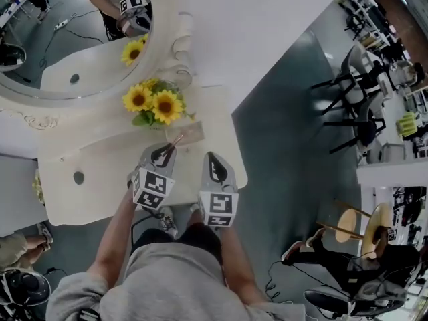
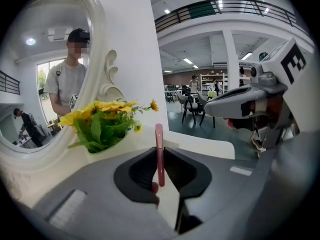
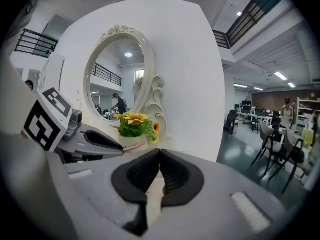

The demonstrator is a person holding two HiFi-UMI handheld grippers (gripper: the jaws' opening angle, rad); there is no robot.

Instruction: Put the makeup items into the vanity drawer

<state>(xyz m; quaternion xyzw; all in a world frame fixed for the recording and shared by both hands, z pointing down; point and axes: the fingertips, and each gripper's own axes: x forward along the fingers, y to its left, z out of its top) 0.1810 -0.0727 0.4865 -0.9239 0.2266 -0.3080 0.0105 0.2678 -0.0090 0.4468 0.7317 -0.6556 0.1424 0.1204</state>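
Observation:
My left gripper point(image 1: 168, 147) is shut on a thin pink makeup stick point(image 1: 178, 139) and holds it over the white vanity top point(image 1: 100, 179). In the left gripper view the stick point(image 2: 159, 134) stands upright between the pads of the left gripper point(image 2: 160, 156), pointing at the sunflowers. My right gripper point(image 1: 212, 158) hovers beside it over the vanity's right end, shut, with nothing seen between its pads point(image 3: 160, 159). Each gripper shows in the other's view: the right gripper point(image 2: 215, 109), and the left gripper point(image 3: 117, 149) with the stick's tip point(image 3: 132, 146). No drawer is in view.
A bunch of yellow sunflowers point(image 1: 152, 102) stands at the back of the vanity in front of the oval mirror point(image 1: 80, 39). A flat beige piece point(image 1: 192, 133) lies beside the flowers. Grey floor point(image 1: 294, 146) lies right of the vanity, with chairs point(image 1: 351, 112) further off.

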